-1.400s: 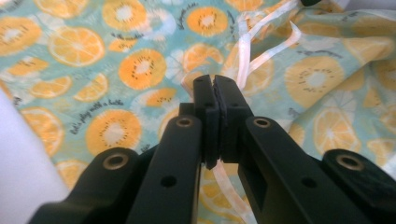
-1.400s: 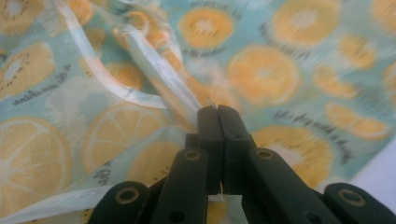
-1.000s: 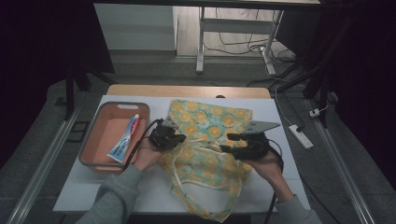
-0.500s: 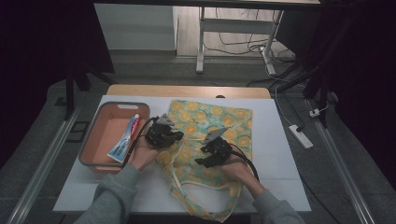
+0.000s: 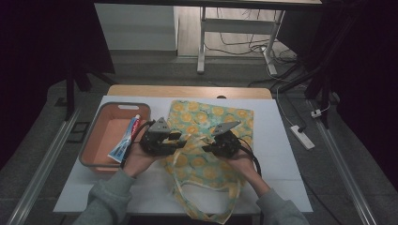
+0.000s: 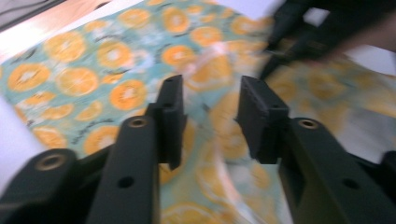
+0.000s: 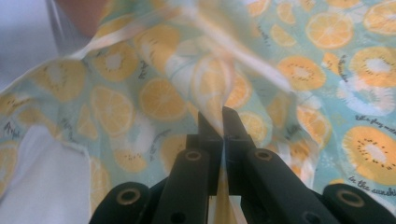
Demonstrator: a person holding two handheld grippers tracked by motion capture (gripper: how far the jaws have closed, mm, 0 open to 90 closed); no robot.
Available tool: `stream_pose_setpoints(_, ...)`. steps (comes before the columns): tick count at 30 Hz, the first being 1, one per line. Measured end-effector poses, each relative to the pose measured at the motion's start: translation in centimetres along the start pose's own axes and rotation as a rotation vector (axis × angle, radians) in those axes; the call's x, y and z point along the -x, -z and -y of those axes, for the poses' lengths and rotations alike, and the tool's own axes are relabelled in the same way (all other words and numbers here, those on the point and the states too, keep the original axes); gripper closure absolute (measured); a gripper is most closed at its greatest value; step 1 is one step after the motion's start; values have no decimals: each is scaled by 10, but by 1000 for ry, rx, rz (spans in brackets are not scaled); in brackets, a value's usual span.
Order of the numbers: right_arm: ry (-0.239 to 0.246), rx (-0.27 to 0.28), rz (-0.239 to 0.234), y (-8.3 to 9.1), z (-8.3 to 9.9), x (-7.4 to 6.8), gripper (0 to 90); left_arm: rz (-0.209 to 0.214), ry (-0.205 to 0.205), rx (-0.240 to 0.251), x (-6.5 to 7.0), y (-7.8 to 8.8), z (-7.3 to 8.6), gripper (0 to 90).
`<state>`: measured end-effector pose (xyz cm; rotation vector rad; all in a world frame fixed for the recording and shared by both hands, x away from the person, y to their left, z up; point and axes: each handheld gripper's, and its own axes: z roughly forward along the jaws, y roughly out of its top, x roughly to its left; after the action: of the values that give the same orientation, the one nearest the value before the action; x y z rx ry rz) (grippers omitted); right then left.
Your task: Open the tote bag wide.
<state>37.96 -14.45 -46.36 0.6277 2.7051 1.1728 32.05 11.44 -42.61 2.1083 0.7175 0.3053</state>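
A fabric bag [image 5: 220,117] printed with orange slices lies across the white table [image 5: 281,154]. My left gripper [image 5: 180,138] hovers over the bag's left edge. In the left gripper view its jaws [image 6: 210,112] stand apart, having just been opening; a blurred strap of the bag [image 6: 219,154] runs below the gap, untouched by the pads. My right gripper [image 5: 207,148] sits over the bag's middle, facing the left one. Its jaws have just been closing and are shut [image 7: 222,122] on a raised fold of the bag [image 7: 210,79].
An orange tray [image 5: 91,157] stands at the table's left with a toothpaste tube [image 5: 126,139] in it. The bag's long straps [image 5: 225,206] trail toward the near table edge. A wooden strip [image 5: 187,91] runs along the far edge.
The right gripper has moved left toward the left gripper and closed on the bag. The left gripper's jaws have parted, letting the fabric go.
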Motion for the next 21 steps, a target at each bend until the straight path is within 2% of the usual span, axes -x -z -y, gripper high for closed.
stream_pose_setpoints(1, -6, 6, -1, 0, 1, 2, 888, 6, -27, 1, 7, 4, -1, 549)
stream_pose_setpoints(2, -14, 6, -4, -1, 1, 4, 888, 33, -70, -6, 22, 7, -2, 527)
stream_pose_setpoints(3, -21, 4, -8, -3, 2, 6, 888, 33, -70, -6, 22, 7, -2, 514)
stream_pose_setpoints(5, -27, 4, -11, -5, 3, 7, 888, 75, -110, -23, 36, 4, -4, 505)
stream_pose_setpoints(6, -31, -3, -18, -8, 3, 8, 887, 111, -143, -49, 49, -4, -4, 486)
stream_pose_setpoints(7, -31, -3, -18, -8, 3, 8, 887, 111, -143, -49, 49, -4, -4, 482)
stream_pose_setpoints(8, -32, -4, -17, -9, 4, 8, 887, 129, -153, -66, 54, -10, -3, 482)
stream_pose_setpoints(11, -32, -8, -19, -10, 5, 9, 887, 147, -195, -147, 68, -33, 2, 468)
stream_pose_setpoints(12, -34, -10, -22, -10, 6, 10, 887, 145, -211, -178, 71, -41, 4, 451)
stream_pose_setpoints(14, -46, -4, -27, -10, 7, 11, 887, 153, -216, -222, 75, -56, 8, 439)
stream_pose_setpoints(15, -48, -1, -28, -10, 7, 11, 887, 173, -216, -268, 76, -69, 11, 423)
stream_pose_setpoints(16, -50, 0, -31, -10, 7, 12, 887, 171, -218, -295, 76, -75, 13, 404)
stream_pose_setpoints(17, -51, 1, -31, -9, 8, 12, 887, 171, -218, -295, 76, -75, 13, 393)
stream_pose_setpoints(19, -53, 3, -30, -9, 8, 12, 887, 158, -238, -352, 77, -86, 19, 390)
stream_pose_setpoints(21, -55, 4, -28, -7, 9, 13, 886, 162, -240, -365, 78, -89, 21, 384)
